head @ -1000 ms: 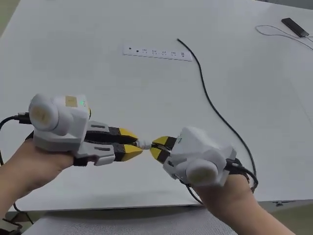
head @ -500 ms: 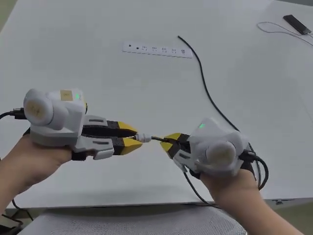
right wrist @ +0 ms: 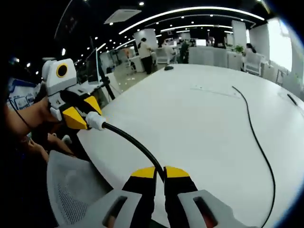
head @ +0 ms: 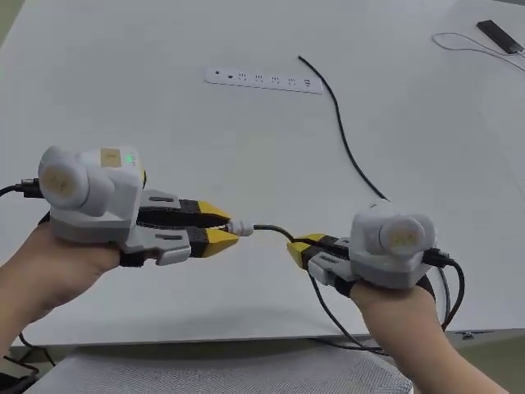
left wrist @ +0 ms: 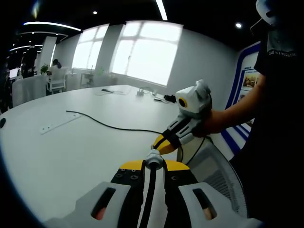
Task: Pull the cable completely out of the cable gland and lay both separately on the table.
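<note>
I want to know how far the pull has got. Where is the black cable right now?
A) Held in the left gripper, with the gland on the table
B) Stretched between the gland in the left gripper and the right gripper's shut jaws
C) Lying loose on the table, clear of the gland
B: the black cable runs out of the white cable gland, which the left gripper holds, to the right gripper, shut on it.

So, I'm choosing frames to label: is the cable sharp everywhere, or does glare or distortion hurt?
Head view: even light, cable sharp against the white table. Left gripper view: windows blown out, cable gland crisp. Right gripper view: cable sharp, fisheye bends the ceiling lights.
</note>
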Tool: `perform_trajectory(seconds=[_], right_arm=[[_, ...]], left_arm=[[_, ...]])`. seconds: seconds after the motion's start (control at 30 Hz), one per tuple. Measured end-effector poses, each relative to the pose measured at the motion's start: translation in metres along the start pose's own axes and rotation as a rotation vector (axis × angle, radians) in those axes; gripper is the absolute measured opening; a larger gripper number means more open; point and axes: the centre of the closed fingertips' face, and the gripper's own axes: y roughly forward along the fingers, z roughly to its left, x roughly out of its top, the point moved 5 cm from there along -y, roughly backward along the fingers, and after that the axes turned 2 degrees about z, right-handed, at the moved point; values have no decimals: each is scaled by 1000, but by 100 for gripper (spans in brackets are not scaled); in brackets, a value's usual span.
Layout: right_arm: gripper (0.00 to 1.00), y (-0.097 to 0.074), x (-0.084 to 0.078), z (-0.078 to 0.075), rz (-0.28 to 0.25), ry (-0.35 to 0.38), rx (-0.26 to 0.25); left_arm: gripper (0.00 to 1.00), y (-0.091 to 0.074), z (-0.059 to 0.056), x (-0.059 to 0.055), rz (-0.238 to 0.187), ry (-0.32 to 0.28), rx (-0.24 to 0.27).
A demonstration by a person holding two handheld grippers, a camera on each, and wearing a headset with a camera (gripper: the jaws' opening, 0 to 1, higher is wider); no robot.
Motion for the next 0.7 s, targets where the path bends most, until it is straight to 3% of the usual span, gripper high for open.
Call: perform_trajectory(seconds=[0.2, 0.43, 0.7], right_arm=[[0, 2, -17, -16, 14, 220, -19], [0, 2, -33, -31, 9, 427, -36], [1, 4, -38, -31, 10, 491, -31]], left_arm=[[15, 0, 0, 0, -3, -3, -1], [15, 0, -1, 1, -7, -3, -5], [15, 1, -1, 1, -9, -3, -9]])
